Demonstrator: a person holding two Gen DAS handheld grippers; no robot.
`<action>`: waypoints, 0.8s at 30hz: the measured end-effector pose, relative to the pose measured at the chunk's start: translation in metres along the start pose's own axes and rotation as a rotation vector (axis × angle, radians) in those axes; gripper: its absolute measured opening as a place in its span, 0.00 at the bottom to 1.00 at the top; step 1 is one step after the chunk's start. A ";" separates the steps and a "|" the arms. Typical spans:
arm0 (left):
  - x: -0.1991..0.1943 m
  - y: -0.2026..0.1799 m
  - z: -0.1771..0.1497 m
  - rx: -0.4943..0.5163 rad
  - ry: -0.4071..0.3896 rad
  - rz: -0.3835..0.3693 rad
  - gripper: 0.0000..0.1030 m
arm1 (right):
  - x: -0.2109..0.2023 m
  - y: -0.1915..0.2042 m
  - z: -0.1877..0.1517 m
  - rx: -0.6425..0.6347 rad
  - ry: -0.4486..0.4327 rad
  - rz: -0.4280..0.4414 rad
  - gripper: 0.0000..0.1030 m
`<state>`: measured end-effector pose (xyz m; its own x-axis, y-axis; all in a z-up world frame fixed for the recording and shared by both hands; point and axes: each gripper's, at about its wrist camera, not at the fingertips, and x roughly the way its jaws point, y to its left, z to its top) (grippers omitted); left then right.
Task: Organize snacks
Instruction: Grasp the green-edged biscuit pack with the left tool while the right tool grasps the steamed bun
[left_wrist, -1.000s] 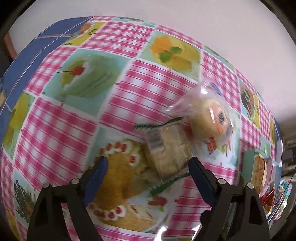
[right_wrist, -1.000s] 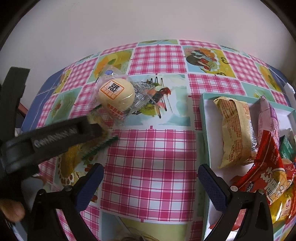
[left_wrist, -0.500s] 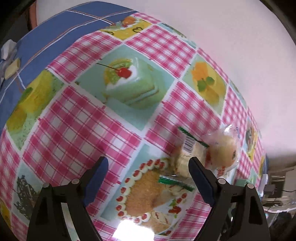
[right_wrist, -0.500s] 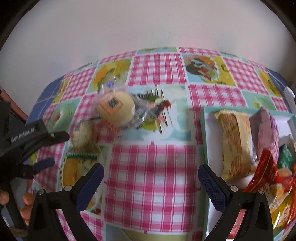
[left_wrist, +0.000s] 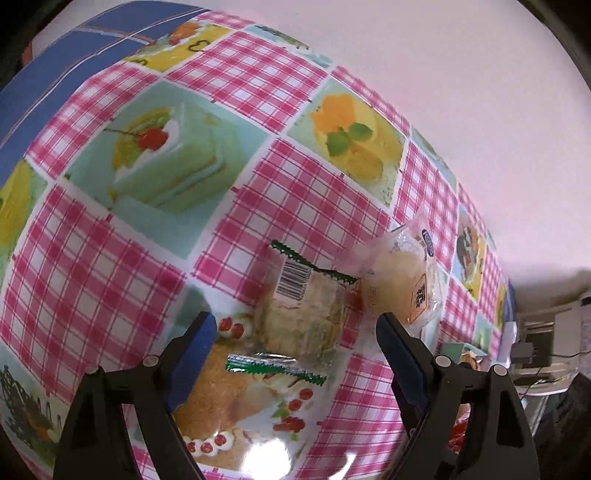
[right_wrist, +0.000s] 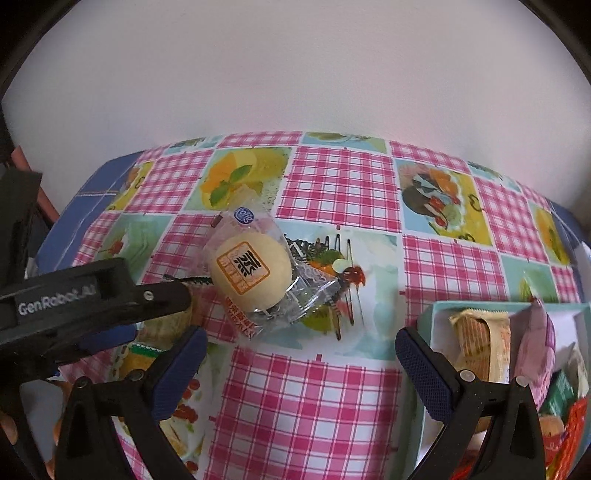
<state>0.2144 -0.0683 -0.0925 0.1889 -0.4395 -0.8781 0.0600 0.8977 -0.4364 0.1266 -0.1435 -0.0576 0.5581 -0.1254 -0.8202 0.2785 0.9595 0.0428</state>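
A clear-wrapped pastry with green serrated ends and a barcode (left_wrist: 301, 314) lies on the checked tablecloth between the open jaws of my left gripper (left_wrist: 295, 332), close in front. A round yellow bun in clear wrap (left_wrist: 402, 286) lies just right of it and shows in the right wrist view (right_wrist: 251, 273). My right gripper (right_wrist: 299, 358) is open and empty above the cloth, between the bun and the teal snack tray (right_wrist: 428, 314). The left gripper (right_wrist: 92, 302) reaches in from the left there and hides most of the pastry.
The tray at the right holds a tan packet (right_wrist: 480, 343), a pink packet (right_wrist: 535, 343) and several red and green packets. The table's blue edge (left_wrist: 55, 85) runs along the left. A white wall stands behind the table.
My left gripper has moved in on the clear-wrapped pastry, which now lies between its open jaws. The right gripper has drawn back a little; the bun has not moved.
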 end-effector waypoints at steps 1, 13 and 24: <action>0.003 -0.004 0.001 0.005 0.001 0.007 0.86 | 0.001 0.001 0.000 -0.005 -0.001 -0.002 1.00; 0.001 0.014 0.015 -0.019 -0.026 0.088 0.73 | 0.012 0.007 0.007 -0.032 -0.002 0.000 1.00; -0.001 0.026 0.021 -0.068 -0.024 0.033 0.73 | 0.036 0.020 0.030 -0.109 0.029 0.000 1.00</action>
<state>0.2361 -0.0435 -0.0987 0.2137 -0.4083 -0.8875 -0.0134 0.9072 -0.4206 0.1760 -0.1365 -0.0689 0.5350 -0.1198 -0.8363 0.1914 0.9813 -0.0181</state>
